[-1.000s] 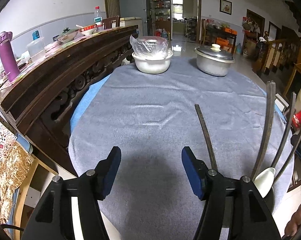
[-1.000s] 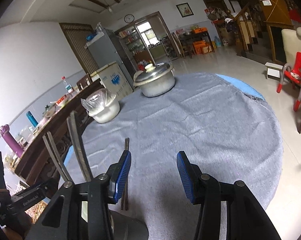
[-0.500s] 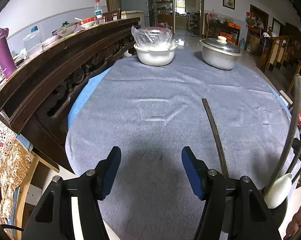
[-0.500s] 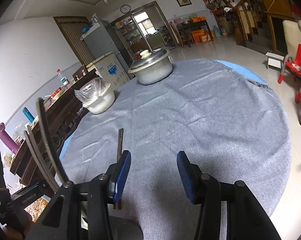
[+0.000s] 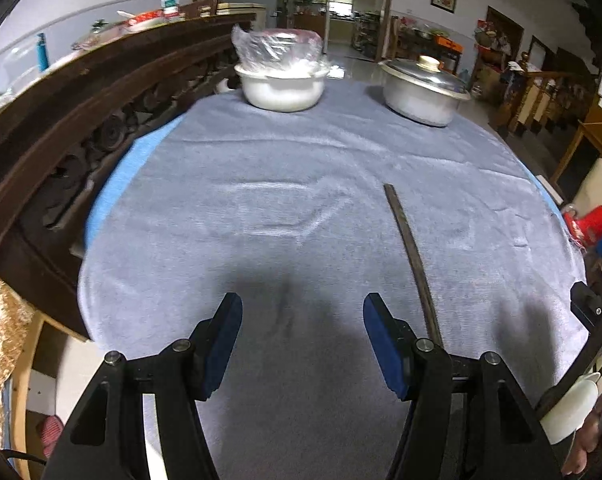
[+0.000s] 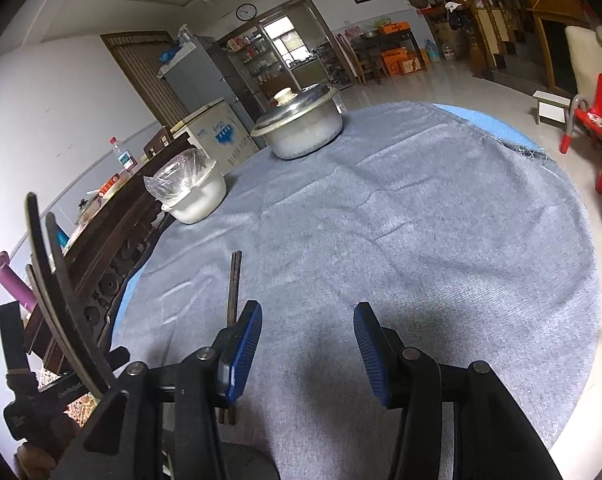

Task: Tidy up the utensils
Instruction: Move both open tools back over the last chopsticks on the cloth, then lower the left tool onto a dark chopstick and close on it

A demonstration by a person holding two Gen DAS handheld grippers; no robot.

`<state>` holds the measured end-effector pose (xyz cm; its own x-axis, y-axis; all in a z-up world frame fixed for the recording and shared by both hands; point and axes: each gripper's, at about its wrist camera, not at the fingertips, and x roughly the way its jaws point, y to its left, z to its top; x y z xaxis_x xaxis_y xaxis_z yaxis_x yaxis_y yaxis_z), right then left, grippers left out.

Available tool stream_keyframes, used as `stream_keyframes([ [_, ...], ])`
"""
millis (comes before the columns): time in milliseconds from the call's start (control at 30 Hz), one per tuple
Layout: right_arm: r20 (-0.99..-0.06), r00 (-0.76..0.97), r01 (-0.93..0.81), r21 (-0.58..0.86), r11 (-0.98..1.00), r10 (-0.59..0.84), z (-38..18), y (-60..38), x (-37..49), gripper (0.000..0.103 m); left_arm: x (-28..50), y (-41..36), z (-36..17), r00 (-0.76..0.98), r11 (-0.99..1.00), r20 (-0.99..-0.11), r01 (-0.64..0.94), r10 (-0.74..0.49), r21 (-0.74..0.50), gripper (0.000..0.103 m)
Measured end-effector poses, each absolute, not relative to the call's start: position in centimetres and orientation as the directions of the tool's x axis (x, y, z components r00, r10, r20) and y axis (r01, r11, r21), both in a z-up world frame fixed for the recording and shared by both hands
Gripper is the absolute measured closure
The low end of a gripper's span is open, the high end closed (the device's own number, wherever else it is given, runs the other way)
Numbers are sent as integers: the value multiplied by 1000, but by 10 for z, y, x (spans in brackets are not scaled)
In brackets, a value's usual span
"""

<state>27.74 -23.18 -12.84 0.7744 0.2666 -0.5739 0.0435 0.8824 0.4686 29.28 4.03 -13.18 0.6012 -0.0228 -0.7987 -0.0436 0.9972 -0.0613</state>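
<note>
A round surface (image 5: 261, 208) draped in a grey cloth carries the scene, and the pair of dark chopsticks (image 5: 411, 258) lying on that cloth serves as the landmark here.

The chopsticks lie flat and close together, running from near the front edge of the surface toward its middle. Beyond their far tips, well apart from them, stand a white bowl (image 5: 283, 88) covered with clear plastic and, to its right, a metal pot (image 5: 423, 96) with a lid. Left of the chopsticks, past the cloth's edge, runs a dark carved wooden sideboard (image 5: 81, 120) with bottles and dishes on top.

The left claw (image 5: 303, 328) hovers just left of the near end of the chopsticks, its blue pads spread apart with only bare cloth between them; it is released. The right pad sits close beside the sticks without touching them.

In the right wrist view, the right claw (image 6: 307, 344) is also released, pads parted over empty cloth, just right of the chopsticks (image 6: 233, 292), whose near end passes behind its left pad.

At that view's left edge, several dark utensil handles (image 6: 49, 280) rise upward; what holds them is not clear. A white spoon-like piece (image 5: 569, 408) shows at the right edge of the left wrist view, right of the chopsticks.
</note>
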Motion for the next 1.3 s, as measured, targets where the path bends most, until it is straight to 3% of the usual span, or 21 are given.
stream_keyframes([
  [500, -569, 777, 67, 502, 862, 270, -139, -252, 285, 52, 360, 2, -163, 519, 988, -841, 52, -152, -146, 39],
  [1100, -565, 776, 86, 535, 840, 280, -147, -263, 286, 52, 372, -34, -193, 450, 991, -884, 102, -128, -92, 39],
  [1300, -564, 777, 92, 540, 836, 279, -147, -266, 286, 52, 376, -36, -193, 438, 991, -891, 107, -122, -83, 34],
])
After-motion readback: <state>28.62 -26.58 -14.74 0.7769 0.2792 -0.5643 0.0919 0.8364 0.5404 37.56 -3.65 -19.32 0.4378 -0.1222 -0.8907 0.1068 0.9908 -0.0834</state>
